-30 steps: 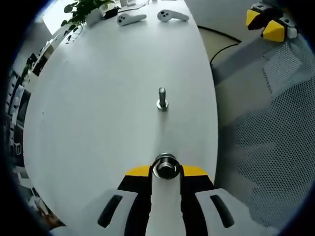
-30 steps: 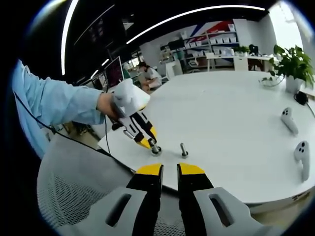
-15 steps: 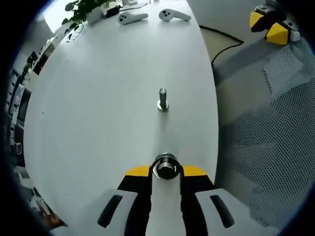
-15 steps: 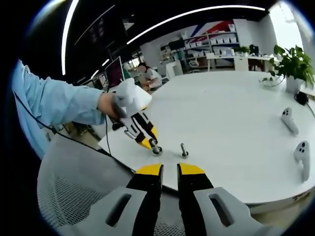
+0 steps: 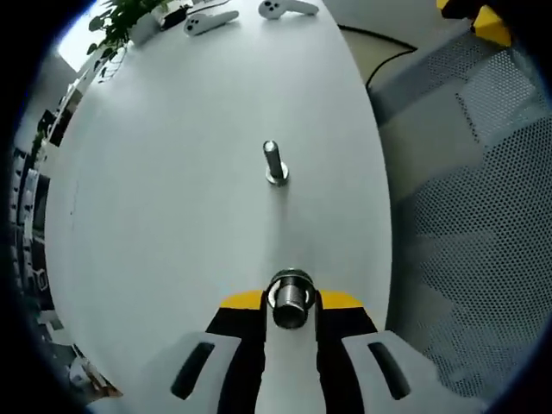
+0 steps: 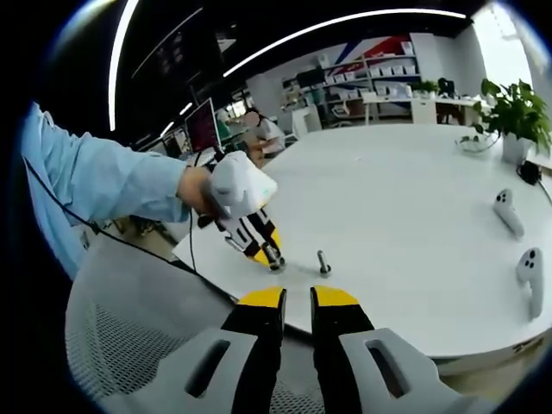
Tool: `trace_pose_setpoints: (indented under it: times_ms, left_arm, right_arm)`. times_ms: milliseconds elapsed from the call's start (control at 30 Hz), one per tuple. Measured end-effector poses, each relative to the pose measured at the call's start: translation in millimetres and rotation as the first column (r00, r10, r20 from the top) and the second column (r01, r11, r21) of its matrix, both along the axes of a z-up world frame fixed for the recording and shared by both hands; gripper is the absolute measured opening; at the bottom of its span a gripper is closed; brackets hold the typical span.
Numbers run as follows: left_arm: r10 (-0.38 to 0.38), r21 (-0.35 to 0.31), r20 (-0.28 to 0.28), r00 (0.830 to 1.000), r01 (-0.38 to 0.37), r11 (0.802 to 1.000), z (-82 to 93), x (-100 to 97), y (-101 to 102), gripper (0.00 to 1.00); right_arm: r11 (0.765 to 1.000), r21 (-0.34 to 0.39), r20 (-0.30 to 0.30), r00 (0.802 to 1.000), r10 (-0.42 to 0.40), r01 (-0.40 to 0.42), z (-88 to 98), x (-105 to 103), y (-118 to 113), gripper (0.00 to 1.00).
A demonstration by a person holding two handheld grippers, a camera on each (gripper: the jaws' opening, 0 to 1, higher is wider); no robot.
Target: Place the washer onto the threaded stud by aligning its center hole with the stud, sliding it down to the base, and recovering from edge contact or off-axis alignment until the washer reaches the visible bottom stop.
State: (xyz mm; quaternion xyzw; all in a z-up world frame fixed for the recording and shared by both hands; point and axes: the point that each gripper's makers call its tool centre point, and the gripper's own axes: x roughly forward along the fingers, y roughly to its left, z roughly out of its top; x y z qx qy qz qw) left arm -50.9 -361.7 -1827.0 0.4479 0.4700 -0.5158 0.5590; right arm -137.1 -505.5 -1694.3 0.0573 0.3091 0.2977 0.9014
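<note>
Left gripper view has my left tongs [image 5: 291,304] clamped on the washer [image 5: 291,291], its ring held between the yellow tips, low over the white bench [image 5: 172,198]. Ahead stands the threaded stud [image 5: 274,163], upright on the bench and well apart from the washer, so the hole is not yet over it. Right gripper view shows my right tongs [image 6: 297,298] with the yellow tips close together and nothing between them, hanging back off the bench edge. As I judge it, the risk is arriving off-axis: if I bring the washer in tilted, its rim could catch the stud's top or threads and jam, or push the free-standing stud over
</note>
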Motion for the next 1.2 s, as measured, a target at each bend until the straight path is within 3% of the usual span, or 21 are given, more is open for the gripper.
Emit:
trace_pose_setpoints:
  times_ms: [767,900,1000,1200]
  left_arm:
    - [0.019,0.004,-0.024,1.0,-0.019,1.0,4.4,0.2,-2,0.19]
    - [0.007,0.014,-0.017,1.0,-0.007,1.0,4.5,-0.1,-1,0.19]
    - [-0.058,0.05,0.017,0.998,0.057,0.997,0.3,0.6,-1,0.19]
    - [-0.059,0.072,0.007,0.998,0.058,0.996,-9.8,-2.5,0,0.19]
  right_arm:
    - [1.0,0.0,0.0,1.0,0.002,-0.002,0.0,0,0,0.14]
    - [1.0,0.002,0.001,1.0,-0.001,0.001,0.3,0,0,0.14]
    - [1.0,0.003,0.002,1.0,-0.004,0.004,0.5,0,0,0.14]
    - [1.0,0.003,0.003,1.0,-0.006,0.006,0.6,0,0,0.14]
